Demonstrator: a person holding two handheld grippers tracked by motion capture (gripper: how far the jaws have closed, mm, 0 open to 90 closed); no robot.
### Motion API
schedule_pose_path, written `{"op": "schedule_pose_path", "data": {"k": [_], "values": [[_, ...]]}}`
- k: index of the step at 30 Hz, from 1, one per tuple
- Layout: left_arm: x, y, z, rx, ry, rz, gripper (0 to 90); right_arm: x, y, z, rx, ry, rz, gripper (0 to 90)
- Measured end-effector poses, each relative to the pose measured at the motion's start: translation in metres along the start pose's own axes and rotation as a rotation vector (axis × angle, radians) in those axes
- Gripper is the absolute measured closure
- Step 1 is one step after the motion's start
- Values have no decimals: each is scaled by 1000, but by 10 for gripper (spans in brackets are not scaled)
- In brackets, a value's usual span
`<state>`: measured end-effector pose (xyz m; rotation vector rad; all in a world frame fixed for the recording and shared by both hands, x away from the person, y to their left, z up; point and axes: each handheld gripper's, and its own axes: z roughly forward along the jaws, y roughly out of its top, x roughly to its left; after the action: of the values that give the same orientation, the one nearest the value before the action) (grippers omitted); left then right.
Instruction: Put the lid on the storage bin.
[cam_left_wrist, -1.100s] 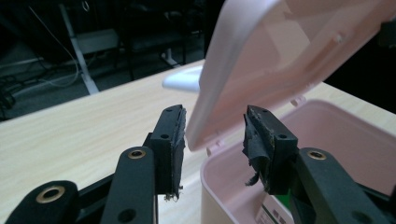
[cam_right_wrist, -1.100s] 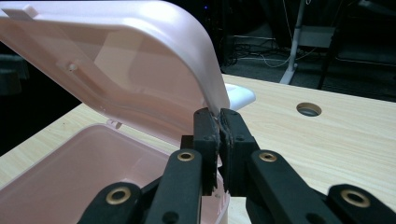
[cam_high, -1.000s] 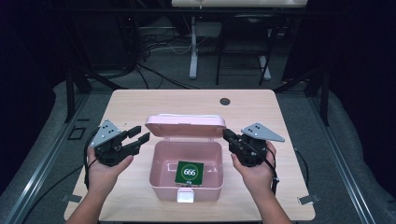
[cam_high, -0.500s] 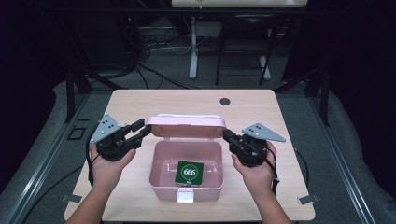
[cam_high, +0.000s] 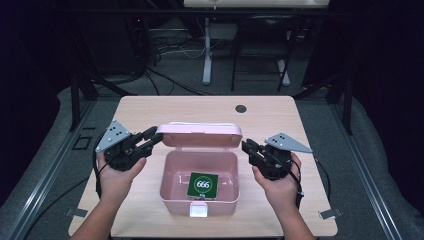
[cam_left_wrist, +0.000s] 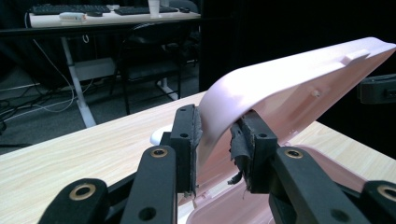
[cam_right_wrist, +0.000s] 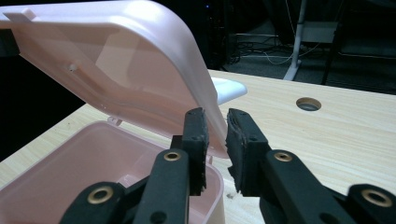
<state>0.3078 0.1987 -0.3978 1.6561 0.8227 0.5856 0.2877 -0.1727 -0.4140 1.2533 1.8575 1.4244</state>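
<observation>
Pink box (cam_high: 172, 192) open; green 666 card (cam_high: 202, 184) inside.

Pink box (cam_high: 199, 185) w/ its raised lid (cam_high: 199, 136) looks like smooth moulded plastic, soft semi-gloss sheen, lid slightly translucent where light hits it. Table (cam_high: 200, 107) is pale wood-grain laminate, matt & smooth; green card (cam_high: 202, 184) inside the box looks like printed paper/card, a bit glossy. Both hand-held gripper bodies, left (cam_high: 154, 136) & right (cam_high: 246, 146), are matt black plastic w/ brass-coloured metal rivets, pads (cam_left_wrist: 240, 144) rough, frayed rubbery stuff, grey top plates dull metal-looking.
</observation>
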Motion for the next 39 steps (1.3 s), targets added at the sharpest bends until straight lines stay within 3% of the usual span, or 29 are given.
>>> {"op": "schedule_pose_path", "data": {"k": [7,14,26,39], "values": [[-3,-1,-6,-9,-14,-2,692,-5,1,-2,-4,4,9,704],[-4,-5,-10,-2,-25,-6,687,-9,2,-3,-20,-28,-7,626],[-6,-9,-15,10,-38,-1,681,-20,0,-2,-41,-81,9,520],[-12,-16,-20,33,-53,11,676,-23,-1,0,-43,-90,11,476]]}}
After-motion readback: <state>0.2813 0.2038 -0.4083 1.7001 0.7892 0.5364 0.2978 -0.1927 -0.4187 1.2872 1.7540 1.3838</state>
